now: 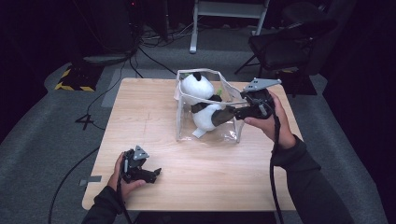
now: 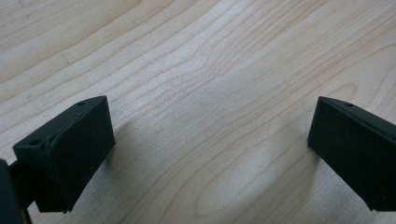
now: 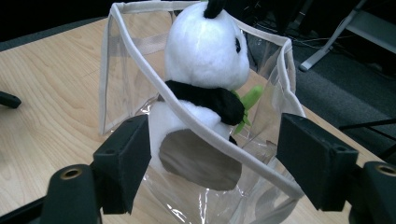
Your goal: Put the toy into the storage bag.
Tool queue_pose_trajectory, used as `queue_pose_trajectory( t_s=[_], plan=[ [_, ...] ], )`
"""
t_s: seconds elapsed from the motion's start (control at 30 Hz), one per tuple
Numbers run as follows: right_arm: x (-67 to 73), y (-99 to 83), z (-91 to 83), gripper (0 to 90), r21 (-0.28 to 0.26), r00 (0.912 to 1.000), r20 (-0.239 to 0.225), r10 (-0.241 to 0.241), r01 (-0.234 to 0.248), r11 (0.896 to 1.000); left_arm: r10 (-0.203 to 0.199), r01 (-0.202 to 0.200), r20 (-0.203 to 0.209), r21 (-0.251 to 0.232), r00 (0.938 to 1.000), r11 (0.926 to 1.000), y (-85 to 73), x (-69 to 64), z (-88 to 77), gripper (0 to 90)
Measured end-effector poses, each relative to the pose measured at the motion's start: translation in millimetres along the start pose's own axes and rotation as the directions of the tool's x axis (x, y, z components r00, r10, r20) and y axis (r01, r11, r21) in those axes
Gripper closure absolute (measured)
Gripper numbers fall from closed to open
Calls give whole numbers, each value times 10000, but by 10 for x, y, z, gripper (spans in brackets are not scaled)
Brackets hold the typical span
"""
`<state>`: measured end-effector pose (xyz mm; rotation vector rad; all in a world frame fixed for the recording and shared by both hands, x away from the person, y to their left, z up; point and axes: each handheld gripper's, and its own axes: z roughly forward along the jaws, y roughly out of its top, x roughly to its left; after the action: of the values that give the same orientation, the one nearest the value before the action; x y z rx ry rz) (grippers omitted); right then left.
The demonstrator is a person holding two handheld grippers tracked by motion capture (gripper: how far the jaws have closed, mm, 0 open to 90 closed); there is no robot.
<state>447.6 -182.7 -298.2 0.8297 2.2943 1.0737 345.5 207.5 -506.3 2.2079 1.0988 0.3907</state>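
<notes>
A white and black panda plush [image 1: 201, 100] sits upright inside a clear plastic bag [image 1: 184, 126] with a pale trim, at the far middle of the wooden table [image 1: 210, 186]. My right gripper [image 1: 223, 115] comes in from the bag's right side and points left at the plush. In the right gripper view the jaws of the right gripper [image 3: 215, 158] stand wide apart, and the bag's rim [image 3: 140, 60] and the panda [image 3: 205, 51] lie ahead between them, untouched by the pads. My left gripper [image 1: 156, 173] rests near the front left edge; in its own view the left gripper [image 2: 210, 140] is open over bare wood.
A black chair [image 1: 289, 42] stands beyond the table's far right corner. Cables and a yellow-black striped base [image 1: 74, 79] lie on the grey floor at the far left. A white frame [image 1: 224, 9] stands behind the table.
</notes>
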Motion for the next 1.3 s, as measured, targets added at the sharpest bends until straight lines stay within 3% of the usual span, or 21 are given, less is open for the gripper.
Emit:
queue_pose_trajectory(
  t_s=[0.77,1.3],
  plan=[
    [72,-307,-237,253,119,9984,-304,-480,484,9988,0,0,1,-6,10000,10000,0,0,1,6],
    [88,-464,-344,250,155,9978,-221,-630,634,9979,8,-8,1,6,10000,10000,0,0,0,6]
  ],
)
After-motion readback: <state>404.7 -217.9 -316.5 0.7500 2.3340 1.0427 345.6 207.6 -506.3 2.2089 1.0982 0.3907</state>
